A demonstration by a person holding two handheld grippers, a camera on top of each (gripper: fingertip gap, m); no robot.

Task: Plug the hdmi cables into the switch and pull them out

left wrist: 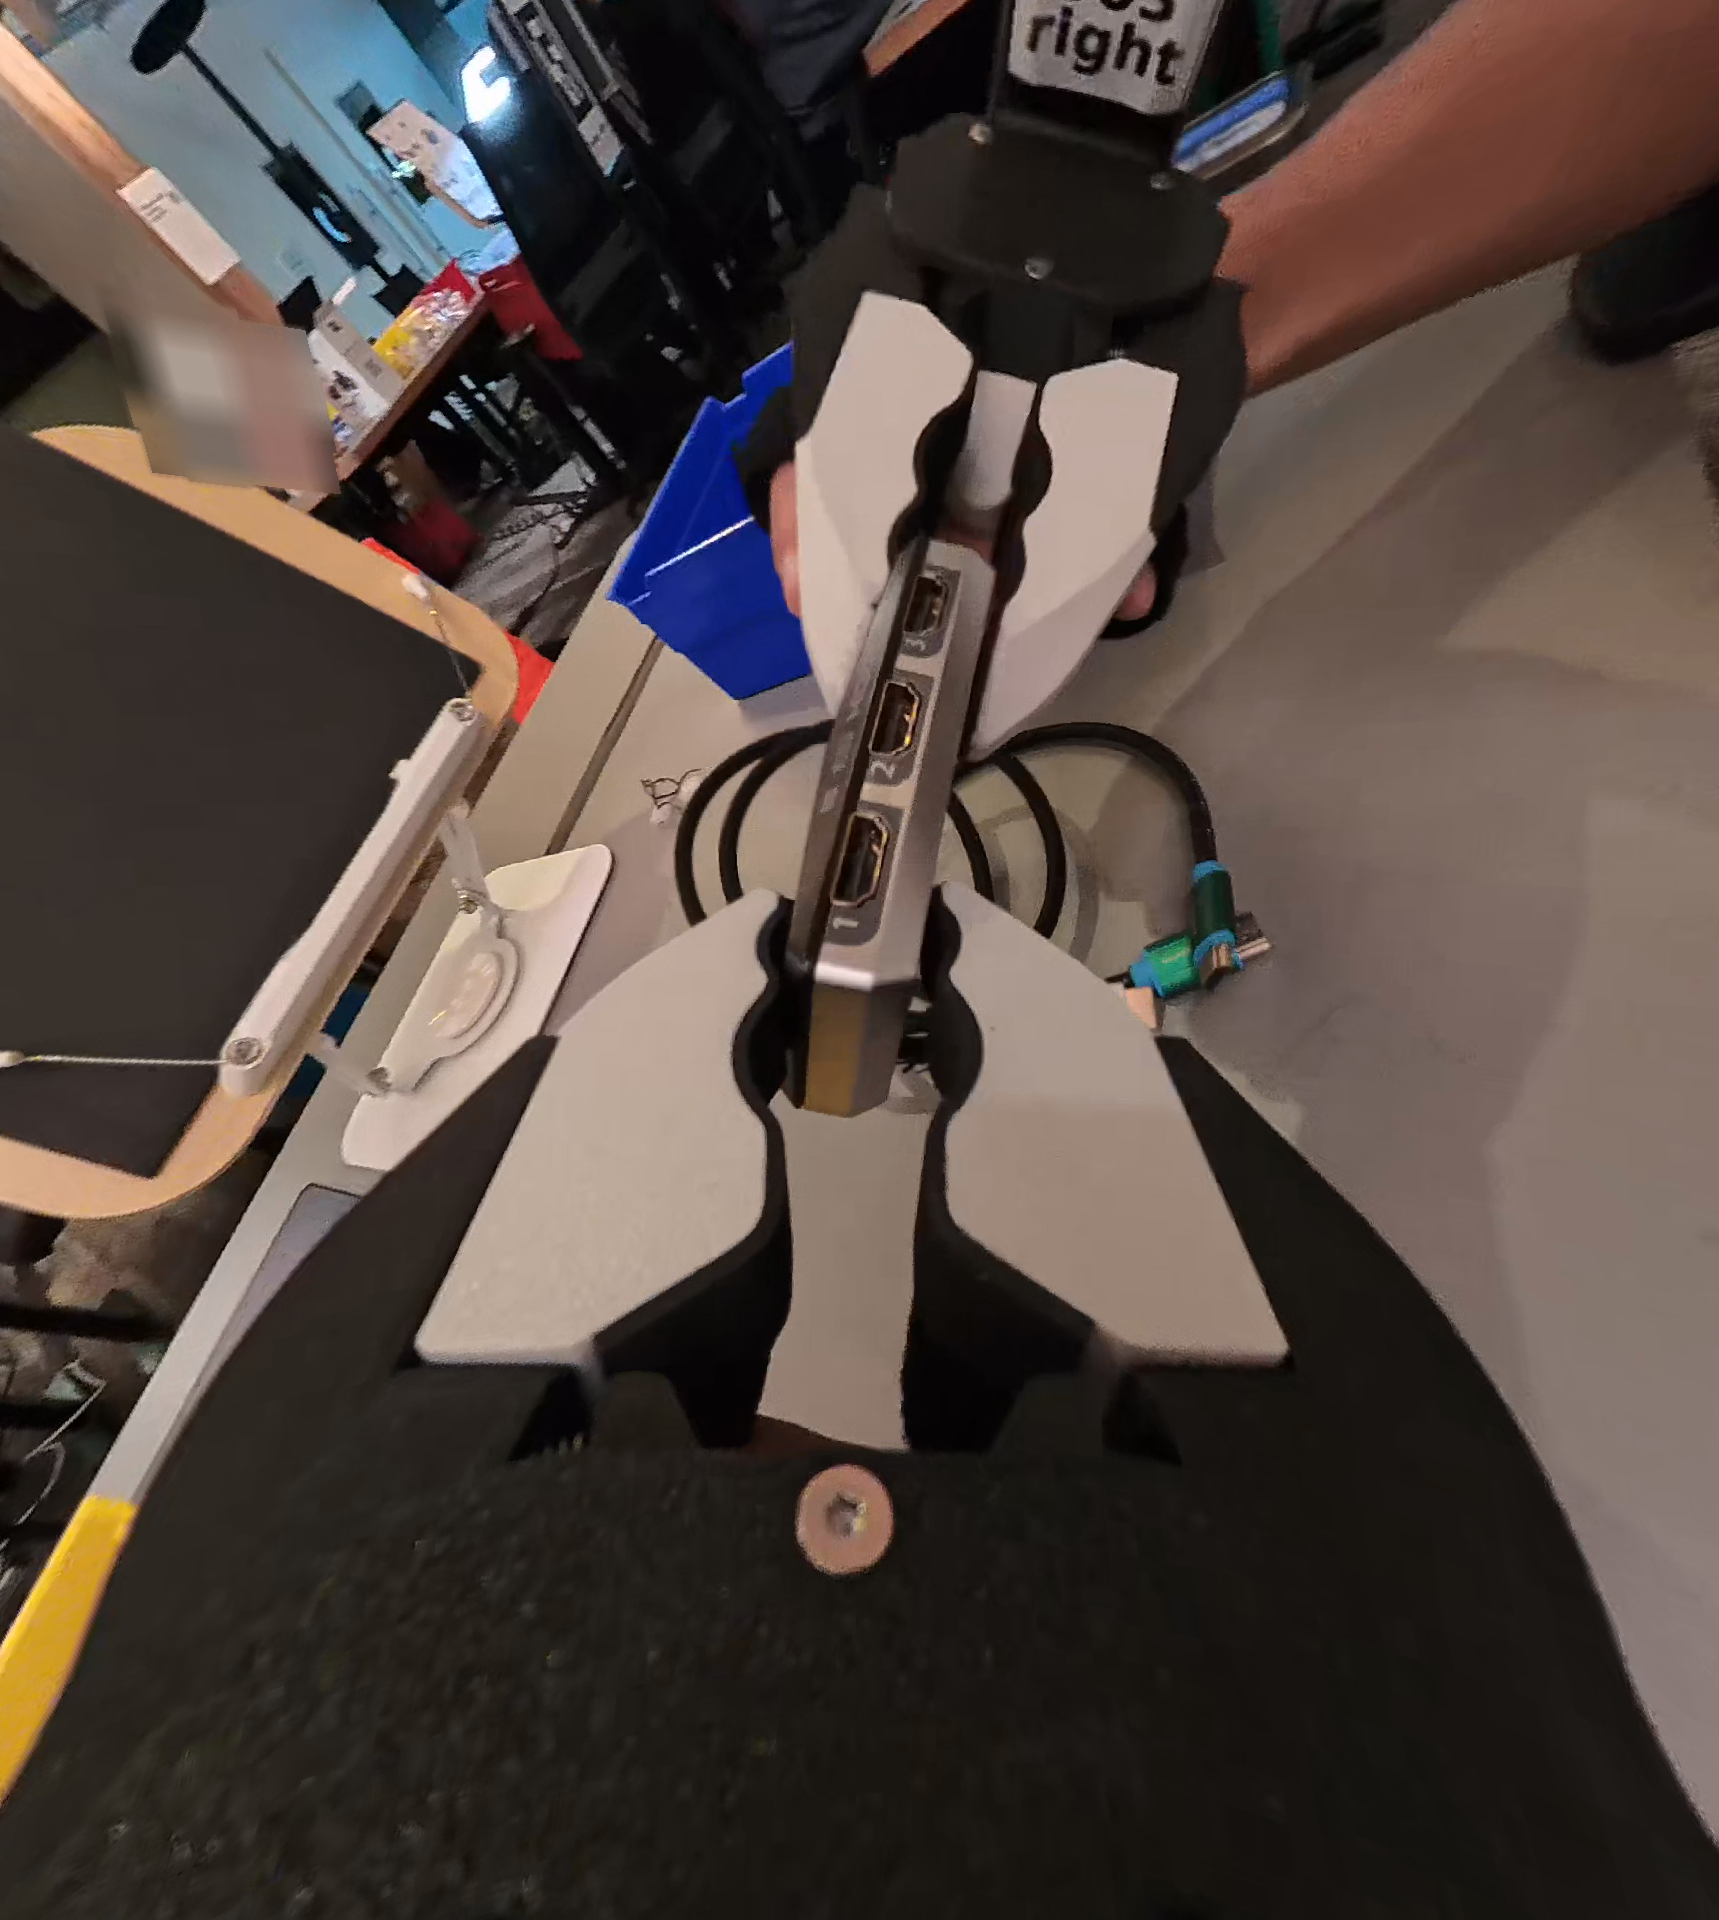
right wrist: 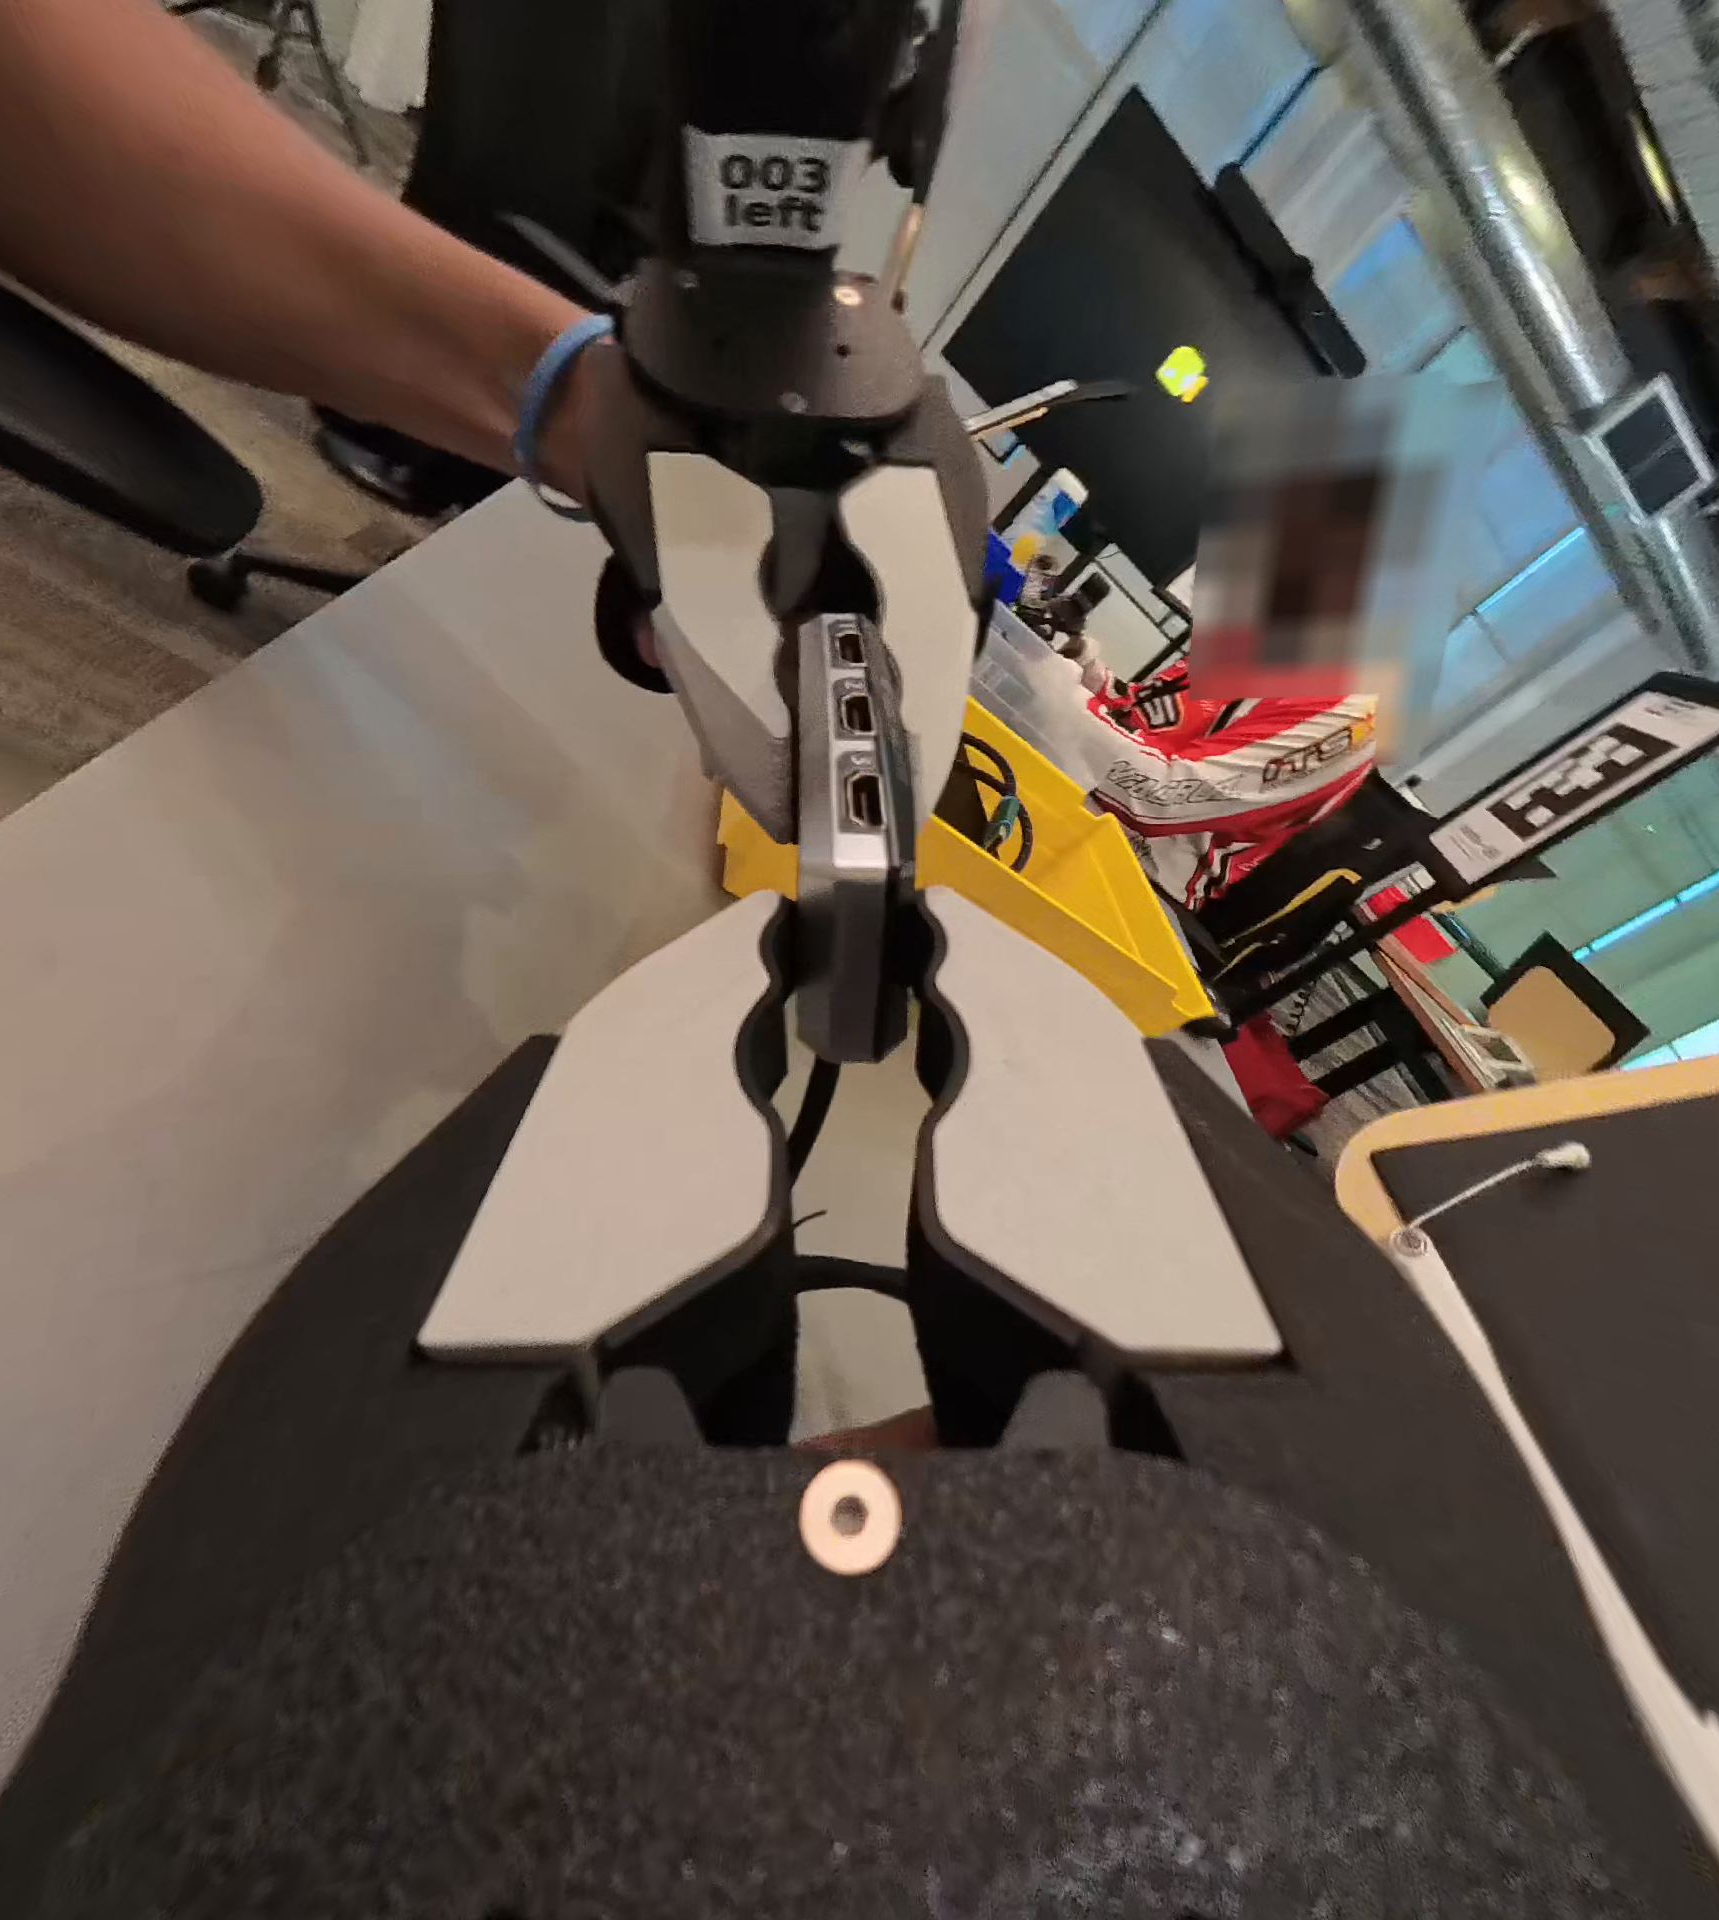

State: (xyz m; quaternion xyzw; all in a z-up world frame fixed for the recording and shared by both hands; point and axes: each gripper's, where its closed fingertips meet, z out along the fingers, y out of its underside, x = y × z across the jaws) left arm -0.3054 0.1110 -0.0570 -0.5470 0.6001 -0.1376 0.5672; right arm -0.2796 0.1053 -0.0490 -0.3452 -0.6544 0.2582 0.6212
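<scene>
A pale grey tabletop [left wrist: 1457, 779] runs under everything, with grey carpet [right wrist: 24, 644] beyond its edge. A black office chair [right wrist: 55, 436] stands there. Tall windows [right wrist: 1561, 582] let in daylight beside silver ducts [right wrist: 1520, 260]; a dark screen [right wrist: 1125, 343] hangs nearby.

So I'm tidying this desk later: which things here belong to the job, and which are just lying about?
Belongs to the job:
- HDMI switch, gripped at one end by the left gripper, at the other by the right gripper
- coiled HDMI cable with green plugs on the table

Just lying about:
- blue bin
- yellow bin
- white stand
</scene>
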